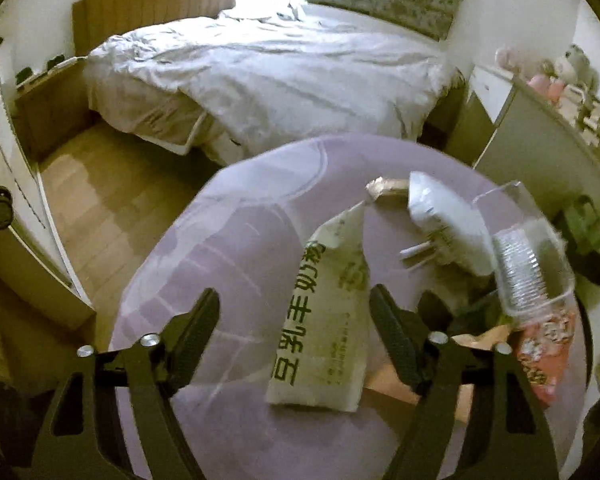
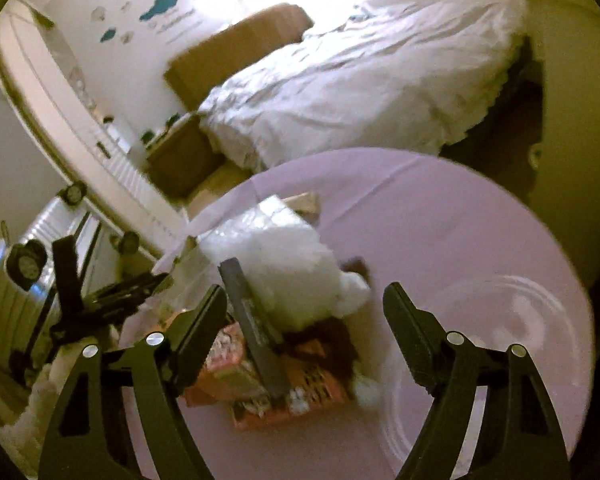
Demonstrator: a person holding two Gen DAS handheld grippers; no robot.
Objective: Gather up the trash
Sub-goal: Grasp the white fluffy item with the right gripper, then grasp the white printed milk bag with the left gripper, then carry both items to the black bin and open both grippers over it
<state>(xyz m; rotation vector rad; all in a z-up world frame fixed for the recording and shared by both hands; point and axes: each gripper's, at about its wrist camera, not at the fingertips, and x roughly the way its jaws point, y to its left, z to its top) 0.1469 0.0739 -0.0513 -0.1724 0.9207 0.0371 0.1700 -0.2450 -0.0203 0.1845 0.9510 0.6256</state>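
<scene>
Left wrist view: the left gripper [image 1: 294, 320] hangs released over a round lilac table [image 1: 220, 240], jaws apart, framing a flattened white carton [image 1: 328, 320] with green lettering. More trash clusters toward the table's right edge: a clear plastic cup [image 1: 520, 272], a white pouch [image 1: 440, 216], a pink wrapper [image 1: 540, 356].

Right wrist view, blurred: the right gripper [image 2: 304, 332] is also released, grasping nothing, above the pink wrapper [image 2: 260, 384] and a white bag [image 2: 284, 264] near the table's [image 2: 460, 220] left edge.
</scene>
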